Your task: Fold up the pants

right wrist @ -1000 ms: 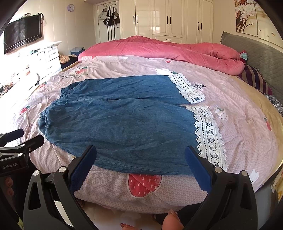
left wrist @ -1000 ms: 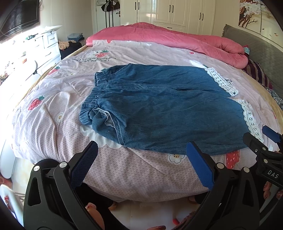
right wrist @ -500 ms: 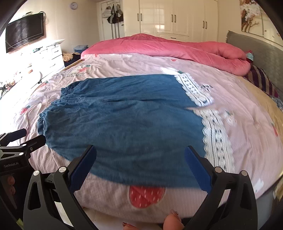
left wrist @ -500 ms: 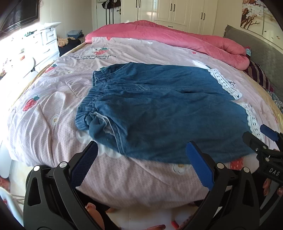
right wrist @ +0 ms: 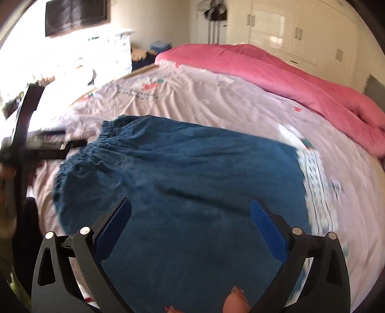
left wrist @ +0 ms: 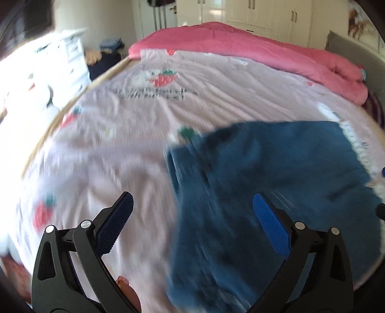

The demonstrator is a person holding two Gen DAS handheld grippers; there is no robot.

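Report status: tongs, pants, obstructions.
Left tongs open, right tongs open, both empty. Denim pants flat on bedsheet, unfolded. Nothing blocking.

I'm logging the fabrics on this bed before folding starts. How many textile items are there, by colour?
Blue: 1, the denim pants
Pink: 1, the rolled quilt
Pale pink, strawberry print: 1, the bedspread
Total: 3

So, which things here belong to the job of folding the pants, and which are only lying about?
Belong to the job:
- denim pants, spread flat on the bed sheet
- left gripper, open
- right gripper, open

Only lying about:
- pink quilt, bunched along the far side
- white dresser
- wardrobe
- wall television
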